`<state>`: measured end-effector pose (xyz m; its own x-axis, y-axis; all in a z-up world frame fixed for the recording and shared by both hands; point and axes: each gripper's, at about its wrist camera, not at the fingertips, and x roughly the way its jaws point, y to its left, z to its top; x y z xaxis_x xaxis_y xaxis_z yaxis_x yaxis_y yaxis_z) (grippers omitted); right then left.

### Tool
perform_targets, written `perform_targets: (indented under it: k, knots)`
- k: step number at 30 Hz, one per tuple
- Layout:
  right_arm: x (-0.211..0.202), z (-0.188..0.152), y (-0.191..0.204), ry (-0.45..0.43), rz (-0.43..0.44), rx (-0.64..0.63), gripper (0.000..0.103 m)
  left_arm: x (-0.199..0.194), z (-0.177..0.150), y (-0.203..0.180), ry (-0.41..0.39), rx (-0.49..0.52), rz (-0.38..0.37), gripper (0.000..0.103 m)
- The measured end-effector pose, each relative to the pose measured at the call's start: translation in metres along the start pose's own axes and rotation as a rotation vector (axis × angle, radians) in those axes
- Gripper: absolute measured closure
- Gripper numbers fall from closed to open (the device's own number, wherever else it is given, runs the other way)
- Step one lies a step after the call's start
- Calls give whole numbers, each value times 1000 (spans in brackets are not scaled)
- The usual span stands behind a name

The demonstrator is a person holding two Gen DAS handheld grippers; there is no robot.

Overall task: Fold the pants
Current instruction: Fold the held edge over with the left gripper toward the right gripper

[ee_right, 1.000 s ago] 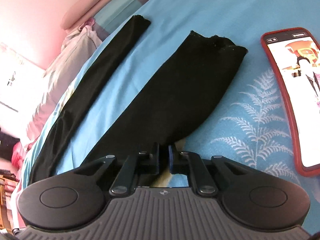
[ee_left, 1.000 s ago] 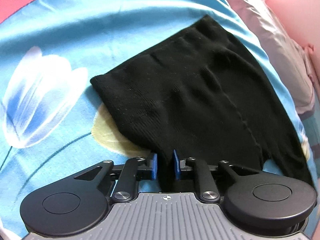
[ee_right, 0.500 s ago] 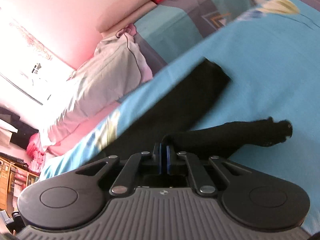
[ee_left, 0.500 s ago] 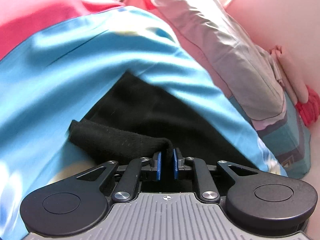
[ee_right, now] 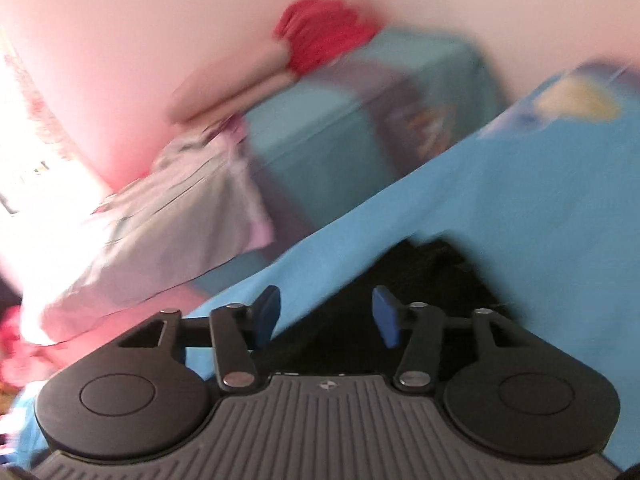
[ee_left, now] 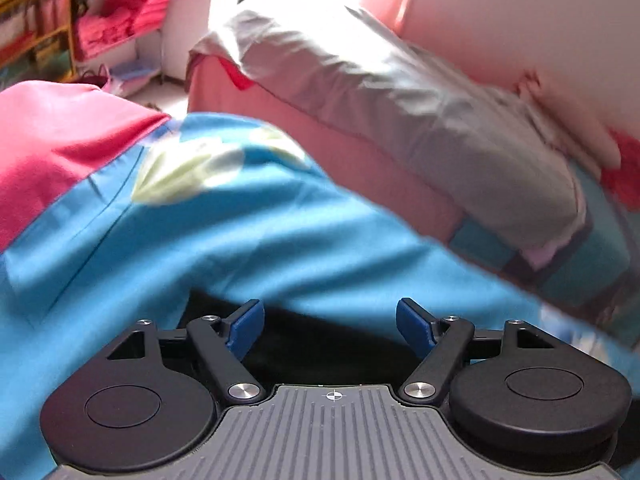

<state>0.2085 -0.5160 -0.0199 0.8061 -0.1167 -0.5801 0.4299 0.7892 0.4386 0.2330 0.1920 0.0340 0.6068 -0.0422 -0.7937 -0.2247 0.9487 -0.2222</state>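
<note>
**Both grippers let go over the black pants on the bed**

The left gripper (ee_left: 330,322) hangs low over the bed, its blue fingers (ee_left: 244,328) spread as wide as they go. Its jaws have just been opening, and the pads press on nothing. The black pants (ee_left: 332,344) lie on the blue bedspread (ee_left: 200,248) directly under and between the fingers, a dark patch at the near edge of the left wrist view, mostly hidden by the gripper body. Whether the fabric touches the pads cannot be told.

The right gripper (ee_right: 326,316) also points down at the bed. Its fingers (ee_right: 266,312) stand partly apart, and its jaws have just been opening too. The pants (ee_right: 424,276) reach from under this gripper toward the far right, as a black, wedge-shaped heap on the bedspread (ee_right: 520,220). The cloth lies in the gap between the fingers, but they do not clamp it.

Farther off, in the left wrist view, a grey pillow (ee_left: 420,112) lies across the far right of the bed, and a pink band of the bedspread (ee_left: 52,140) shows at the far left. Behind it stands a shelf with pink cloth (ee_left: 120,20). In the right wrist view the pillow (ee_right: 172,216) is at the left, a red cloth (ee_right: 324,36) lies against the pink wall (ee_right: 140,32), and much of the picture is blurred.
</note>
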Motion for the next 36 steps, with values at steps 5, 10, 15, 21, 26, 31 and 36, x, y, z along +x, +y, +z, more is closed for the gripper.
perform_targets:
  k: [5, 10, 15, 21, 26, 31, 36]
  knots:
    - [-32, -32, 10, -10, -73, -224, 43, 0, -43, 5, 61, -42, 49, 0]
    - [-31, -73, 101, 124, 274, -521, 35, -9, -75, 15, 98, -73, 70, 0]
    - [-14, -130, 223, 318, 660, -755, 34, -22, -97, 29, 111, -50, 114, 0]
    - [18, -210, 358, 471, 873, -885, 35, -40, -118, 52, 110, -47, 173, 0]
    - [21, -270, 433, 530, 939, -933, 41, -46, -131, 73, 111, -68, 183, 0]
    - [22, -299, 452, 487, 883, -1033, 94, -43, -138, 83, 114, -78, 177, 0]
    - [9, -270, 474, 394, 926, -1040, 97, -43, -130, 84, 76, -71, 138, 0]
